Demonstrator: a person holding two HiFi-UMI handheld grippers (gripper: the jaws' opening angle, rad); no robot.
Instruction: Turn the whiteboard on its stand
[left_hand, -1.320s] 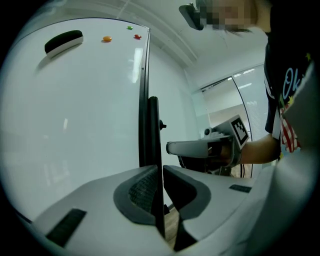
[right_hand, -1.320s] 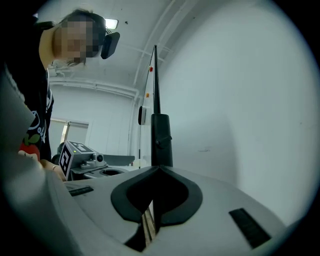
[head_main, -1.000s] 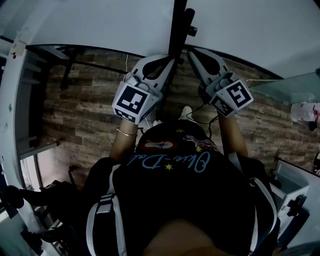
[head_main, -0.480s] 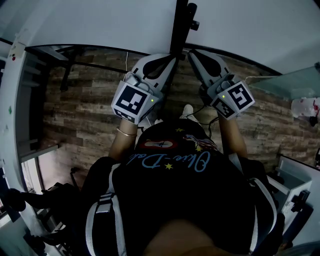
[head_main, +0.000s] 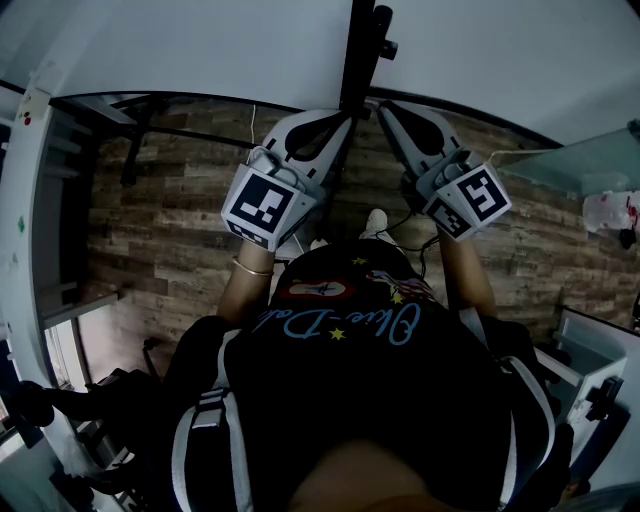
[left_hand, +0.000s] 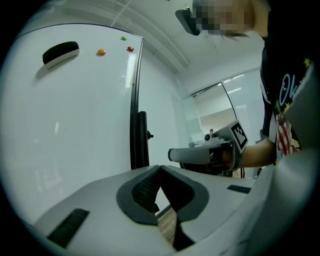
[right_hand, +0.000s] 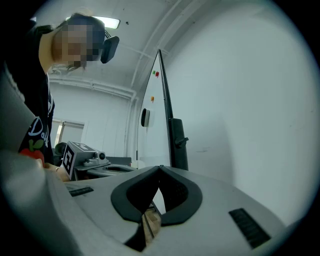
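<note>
Biggest thing first: the floor is wood-look planks, brown and grey, and the room around it is white walls and ceiling with a glass partition further back. The whiteboard fills the whole top of the head view, a plain pale surface with a dark edge. The stand's black post runs up its middle, with a small knob on the side.

The person in a dark printed shirt has one tool on each side of that post, both right up near the board's edge (can't tell if either actually touches it). The left gripper has its jaws pressed together with nothing between them. Same for the right gripper, tips meeting and empty.

Small stuff on the board: a black eraser, then orange, red and green magnets.
</note>
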